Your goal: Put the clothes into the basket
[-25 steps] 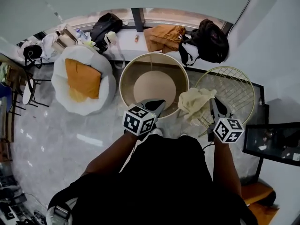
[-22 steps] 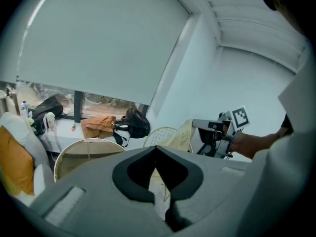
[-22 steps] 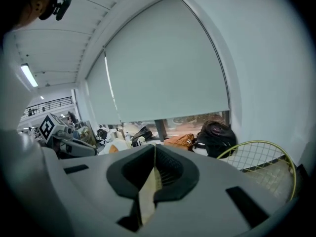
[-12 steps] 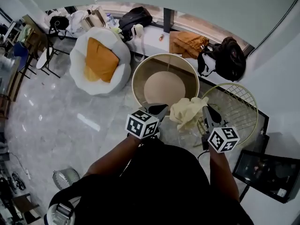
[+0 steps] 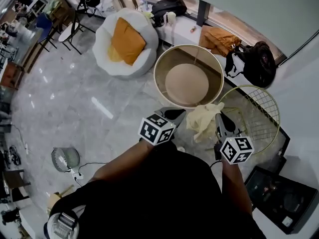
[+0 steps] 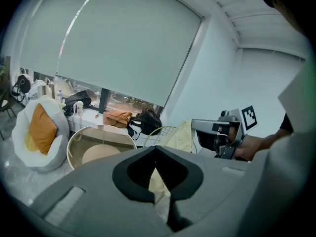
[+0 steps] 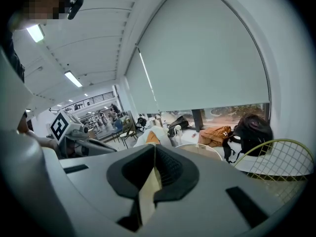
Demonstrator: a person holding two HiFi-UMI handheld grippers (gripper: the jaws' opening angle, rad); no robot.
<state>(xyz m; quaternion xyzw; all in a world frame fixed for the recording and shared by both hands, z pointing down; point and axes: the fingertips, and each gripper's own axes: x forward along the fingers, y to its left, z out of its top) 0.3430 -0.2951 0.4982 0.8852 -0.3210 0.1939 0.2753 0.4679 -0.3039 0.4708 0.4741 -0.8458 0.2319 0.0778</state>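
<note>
We log round basket (image 5: pixel 160 73) bare inside. Right gripper (image 5: pixel 222 118) jaws pinch cream cloth (image 5: pixel 203 121), shifted left off wire basket (image 5: pixel 259 108) rim. Left gripper (image 5: pixel 181 112) jaws together.

White armchair (image 5: pixel 147 54), orange cushion (image 5: pixel 128 43), black backpack (image 5: pixel 260 63)

Grey marble floor (image 5: pixel 75 108) carries round tan basket (image 5: pixel 162 81), yellow wire basket (image 5: pixel 264 108) just beside it, white beanbag (image 5: pixel 142 61), small fan (image 5: pixel 65 158).
</note>
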